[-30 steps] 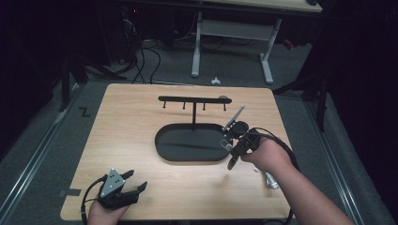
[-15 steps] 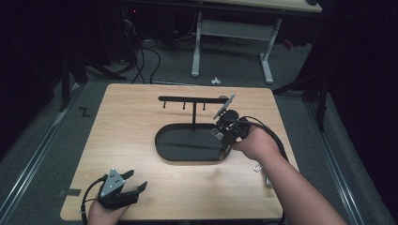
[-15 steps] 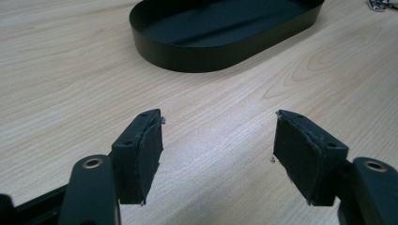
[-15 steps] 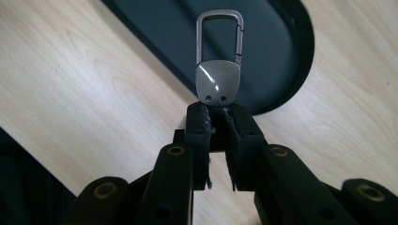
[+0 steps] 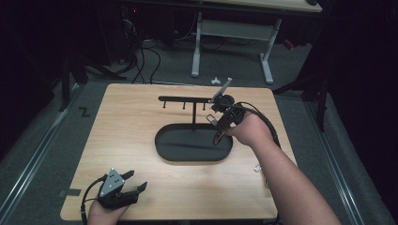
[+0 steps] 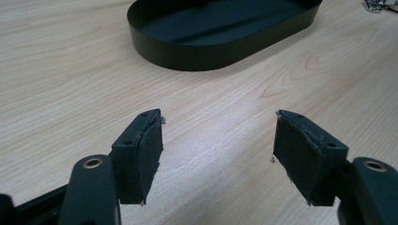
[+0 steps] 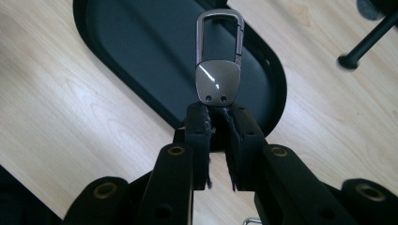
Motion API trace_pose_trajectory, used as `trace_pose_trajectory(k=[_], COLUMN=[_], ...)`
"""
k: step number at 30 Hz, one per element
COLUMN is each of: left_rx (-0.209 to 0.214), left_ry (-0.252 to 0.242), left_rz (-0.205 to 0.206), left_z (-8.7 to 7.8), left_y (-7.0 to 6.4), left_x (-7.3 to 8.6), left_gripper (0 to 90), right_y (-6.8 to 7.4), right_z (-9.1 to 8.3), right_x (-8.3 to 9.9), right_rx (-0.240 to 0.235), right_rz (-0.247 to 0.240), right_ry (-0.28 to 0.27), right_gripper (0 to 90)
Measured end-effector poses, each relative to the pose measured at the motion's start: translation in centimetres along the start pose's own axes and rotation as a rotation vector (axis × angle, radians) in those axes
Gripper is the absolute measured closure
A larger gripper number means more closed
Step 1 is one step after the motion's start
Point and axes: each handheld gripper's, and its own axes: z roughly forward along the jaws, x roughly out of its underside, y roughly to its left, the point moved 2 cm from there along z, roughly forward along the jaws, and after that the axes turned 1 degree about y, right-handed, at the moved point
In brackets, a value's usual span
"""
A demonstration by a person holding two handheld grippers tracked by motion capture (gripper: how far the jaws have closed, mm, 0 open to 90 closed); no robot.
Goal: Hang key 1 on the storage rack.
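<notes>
At the near left corner of the desk [image 5: 141, 140] the left claw [image 5: 133, 187] rests low over the wood, held by a hand [image 5: 101, 215] at the near edge. Its jaws stand wide apart and nothing is between them; in the left gripper view only bare wood lies in the gap, and the near wall of the black tray [image 6: 220, 56] is a little farther on.

Near the right edge of the desk a small metal piece [image 5: 257, 167] lies on the wood, too small to tell what it is.

Farther in, the oval tray [image 5: 164, 145] lies in the middle of the desk. The right claw [image 5: 219, 126] is above the right end of this tray, held by the right hand [image 5: 251, 131]. Its jaws are clenched on the flat lower plate of a metal key clip [image 7: 218, 70], and the loop of the clip points away from the claw. In the right gripper view the clip is over the dark floor of the tray.

Behind the tray a thin black rack [image 5: 187, 99] stands with a horizontal bar and short pegs under it. The right claw is just below the right end of this bar, near it; I cannot tell if the clip touches a peg.
</notes>
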Motion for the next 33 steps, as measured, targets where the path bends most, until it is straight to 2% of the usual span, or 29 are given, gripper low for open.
trace_pose_trajectory(k=[4, 5, 6, 12, 14, 15, 16, 18, 19, 26, 33], left_rx=[0.001, 0.001, 0.000, -0.001, 0.000, 0.000, -0.001, 0.001, 0.001, 0.004, 0.013], left_ry=[0.001, 0.001, 0.001, -0.001, 0.001, 0.002, 0.001, 0.002, 0.003, 0.008, 0.016], left_rz=[0.000, 0.000, -0.001, -0.001, 0.000, 0.002, 0.003, 0.004, 0.004, 0.005, 0.004], left_z=[0.0, 0.0, 0.0, 0.0, 0.0, 0.0, 0.1, 0.1, 0.1, 0.2, 0.2], left_y=[0.0, 0.0, 0.0, 0.1, 0.1, 0.0, 0.0, 0.0, 0.0, 0.0, 0.0], left_x=[0.0, 0.0, 0.0, 0.0, 0.0, 0.0, 0.0, 0.0, 0.0, 0.1, 0.1], left_gripper=[33.4, 33.4, 33.4, 33.5, 33.5, 33.5, 33.5, 33.6, 33.5, 33.6, 33.5], right_y=[-0.3, -0.2, -0.4, -0.4, -0.6, -0.5, -0.7, -0.7, -0.9, -1.0, -1.1], right_z=[-0.2, -0.3, -0.2, 0.0, 0.2, 0.2, 0.4, 0.6, 0.7, 2.1, 3.1], right_x=[-1.0, -1.1, -1.5, -2.4, -2.7, -2.8, -2.9, -3.0, -3.1, -3.2, -3.5], right_rx=[0.003, 0.003, 0.003, 0.001, 0.002, 0.002, 0.003, 0.003, 0.005, 0.000, 0.015], right_rz=[0.003, 0.025, 0.012, 0.035, 0.026, 0.042, 0.029, 0.050, 0.041, 0.058, 0.079], right_ry=[-0.015, -0.012, -0.022, -0.039, -0.046, -0.039, -0.044, -0.043, -0.045, -0.040, -0.056], right_gripper=[80.4, 80.4, 80.4, 80.4, 80.4, 80.4, 80.4, 80.4, 80.4, 80.4, 80.2])
